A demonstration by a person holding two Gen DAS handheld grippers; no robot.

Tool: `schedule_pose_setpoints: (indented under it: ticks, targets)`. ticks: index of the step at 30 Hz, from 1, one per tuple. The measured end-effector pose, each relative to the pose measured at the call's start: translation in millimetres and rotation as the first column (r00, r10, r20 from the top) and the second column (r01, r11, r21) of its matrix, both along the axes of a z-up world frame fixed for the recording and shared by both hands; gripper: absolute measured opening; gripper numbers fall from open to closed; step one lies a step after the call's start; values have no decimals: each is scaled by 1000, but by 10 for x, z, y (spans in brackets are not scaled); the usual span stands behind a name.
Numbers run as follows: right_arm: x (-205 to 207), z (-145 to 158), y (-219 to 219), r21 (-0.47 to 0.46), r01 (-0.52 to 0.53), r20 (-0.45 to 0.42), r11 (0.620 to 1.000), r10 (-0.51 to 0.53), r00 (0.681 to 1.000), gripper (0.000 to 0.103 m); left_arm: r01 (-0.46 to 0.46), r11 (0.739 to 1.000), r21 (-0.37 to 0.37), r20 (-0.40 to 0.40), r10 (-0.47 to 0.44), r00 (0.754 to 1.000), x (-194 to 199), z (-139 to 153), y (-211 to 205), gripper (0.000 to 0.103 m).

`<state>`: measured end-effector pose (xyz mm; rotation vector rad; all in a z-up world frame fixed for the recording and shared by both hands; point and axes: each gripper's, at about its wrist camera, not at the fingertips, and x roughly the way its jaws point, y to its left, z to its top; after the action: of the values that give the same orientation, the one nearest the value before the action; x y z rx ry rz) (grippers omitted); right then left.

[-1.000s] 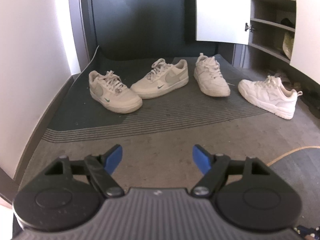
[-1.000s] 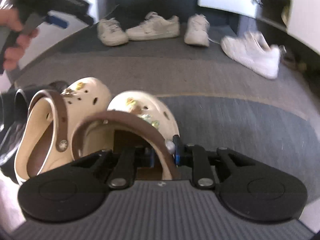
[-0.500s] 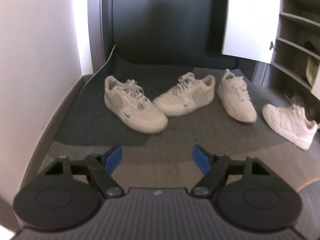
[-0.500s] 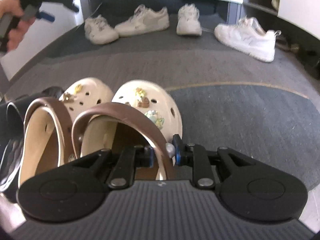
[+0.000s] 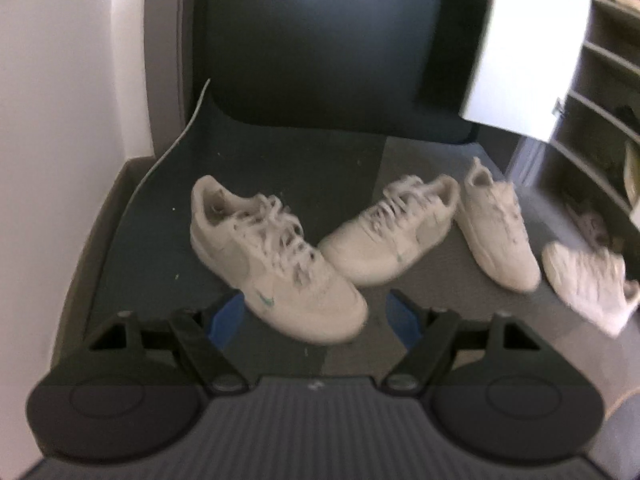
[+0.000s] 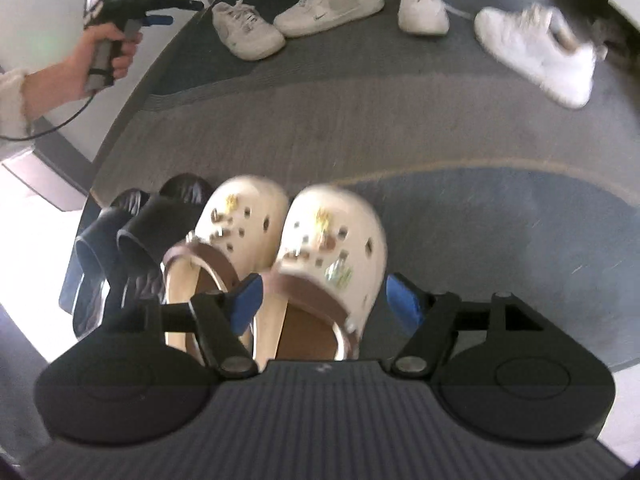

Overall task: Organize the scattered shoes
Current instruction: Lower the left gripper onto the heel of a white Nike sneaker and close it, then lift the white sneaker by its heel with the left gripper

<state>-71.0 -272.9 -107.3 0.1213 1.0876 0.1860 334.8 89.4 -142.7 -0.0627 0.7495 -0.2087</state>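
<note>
1. The left wrist view looks forward and down over its fingers (image 5: pixel 228 316), close to the nearest white sneaker (image 5: pixel 276 256) on the dark mat (image 5: pixel 132 248).
2. The right wrist view looks steeply down, close above the cream clogs (image 6: pixel 332 248).
3. Both share the sneaker row; in the right view it lies well beyond the clogs.

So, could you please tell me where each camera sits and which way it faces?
Left wrist: on the left claw, angled down at the sneakers on the mat; only its open blue fingers show.
Right wrist: on the right claw, whose jaws have just been opening above the clogs, nothing gripped; the left hand shows too.
Shared: the same four white sneakers.
</note>
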Motion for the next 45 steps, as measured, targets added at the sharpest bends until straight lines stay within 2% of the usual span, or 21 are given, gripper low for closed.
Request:
schedule_pose_setpoints:
  ticks: [3, 5, 7, 10, 14, 19, 22, 24, 26, 27, 28, 30, 33, 36, 38, 42, 45]
  targets:
    - [266, 431, 16, -55, 7, 15, 998, -7, 1000, 71, -45, 998, -44, -30, 43, 999, 538, -38, 79, 79]
    - [437, 686, 11, -83, 26, 46, 996, -22, 999, 71, -73, 997, -30, -47, 72, 996, 861, -97, 75, 78]
    - [522, 826, 3, -104, 57, 79, 993, -49, 996, 71, -109, 994, -7, -92, 107, 990, 1221, -207, 30, 73]
    - [633, 909, 7, -66, 77, 133, 995, -67, 989, 71, -192, 981, -3, -150, 189, 970, 1583, -346, 23, 72]
    - [874, 647, -12, 15, 54, 174, 998, -56, 983, 71, -275, 961, 27, -179, 275, 945, 1880, -542, -19, 72]
    - [1067, 272, -117, 144, 31, 165, 989, -55, 985, 71, -346, 933, 102, -221, 360, 906, 2222, -838, -126, 72]
    - [1116, 29, -244, 225, 60, 159, 972, -97, 982, 71, -406, 907, 110, -271, 421, 866, 2349, -996, -135, 70]
    - [1120, -67, -305, 262, 78, 143, 962, -118, 983, 71, -441, 886, 144, -283, 464, 839, 2405, -1086, -159, 69]
    - [1110, -100, -377, 264, 87, 135, 960, -126, 983, 71, -445, 876, 185, -287, 482, 828, 2441, -1142, -196, 64]
    - [1102, -94, -424, 252, 97, 134, 963, -134, 982, 71, -449, 869, 209, -287, 494, 821, 2449, -1170, -216, 49]
    - [1096, -94, -440, 249, 104, 133, 963, -140, 981, 71, -452, 864, 223, -287, 501, 816, 2445, -1177, -228, 47]
    - [1089, -122, -477, 266, 131, 117, 955, -167, 979, 71, -447, 864, 230, -288, 499, 817, 2437, -1151, -243, 44]
    - [1124, -160, -477, 284, 146, 121, 948, -187, 975, 71, -435, 871, 229, -298, 488, 820, 2397, -1069, -272, 27]
    - [1176, -168, -425, 293, 137, 144, 946, -185, 972, 71, -454, 866, 209, -305, 499, 811, 2341, -975, -230, 23]
    - [1195, -157, -387, 291, 134, 163, 947, -187, 969, 71, -451, 873, 185, -307, 488, 817, 2287, -872, -220, 22]
    - [1240, -89, -295, 283, 140, 204, 949, -202, 958, 71, -412, 901, 132, -297, 433, 851, 2083, -630, -265, 19]
    - [1210, 44, -208, 250, 179, 230, 952, -238, 944, 71, -327, 940, 101, -277, 342, 898, 1878, -414, -355, 18]
